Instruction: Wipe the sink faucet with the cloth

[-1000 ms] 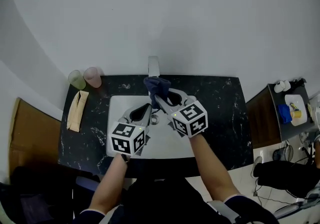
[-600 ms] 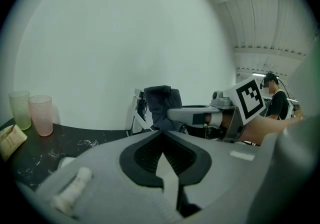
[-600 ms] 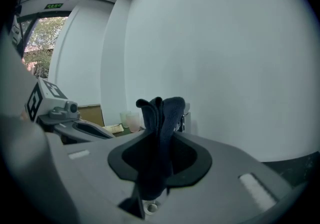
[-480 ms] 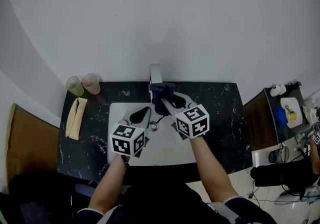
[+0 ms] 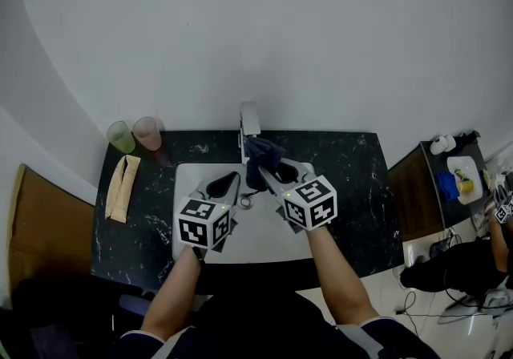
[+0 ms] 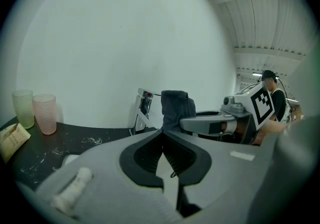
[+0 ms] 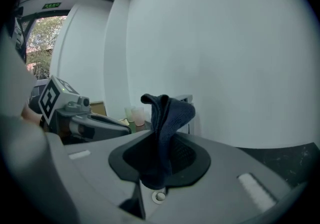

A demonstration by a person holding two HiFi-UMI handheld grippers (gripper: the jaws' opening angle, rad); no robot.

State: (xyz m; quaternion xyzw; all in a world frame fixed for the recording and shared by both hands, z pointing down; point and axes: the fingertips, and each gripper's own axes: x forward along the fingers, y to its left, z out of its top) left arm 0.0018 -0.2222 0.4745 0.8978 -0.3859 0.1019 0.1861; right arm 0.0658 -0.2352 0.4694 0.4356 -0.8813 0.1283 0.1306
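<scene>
In the head view, the person is reaching both tongs over the white sink [image 5: 186, 189] set in a black marbled counter [image 5: 353, 181]. The right gripper [image 5: 264, 163] is holding a dark blue cloth [image 5: 263, 154] up at the back of the basin, just in front of the chrome faucet [image 5: 249, 118]; whether the cloth is touching the metal cannot be told here. The left gripper [image 5: 235, 176] is hovering over the basin just beside it, to the left. A green cup [image 5: 121, 138] and a pink cup [image 5: 147, 133] are standing side by side at the counter's back left corner, with a tan folded item [image 5: 121, 187] lying in front of them. In the left gripper view, that gripper's jaws are meeting tip to tip with nothing between them, and the cloth is hanging just right of the faucet, bunched above the right gripper's jaw. In the right gripper view, the jaws have just been closing and are pinching the cloth, which is rising from between the pads in a bunched fold and covering most of the faucet behind it; the left gripper is showing at the left edge.
</scene>
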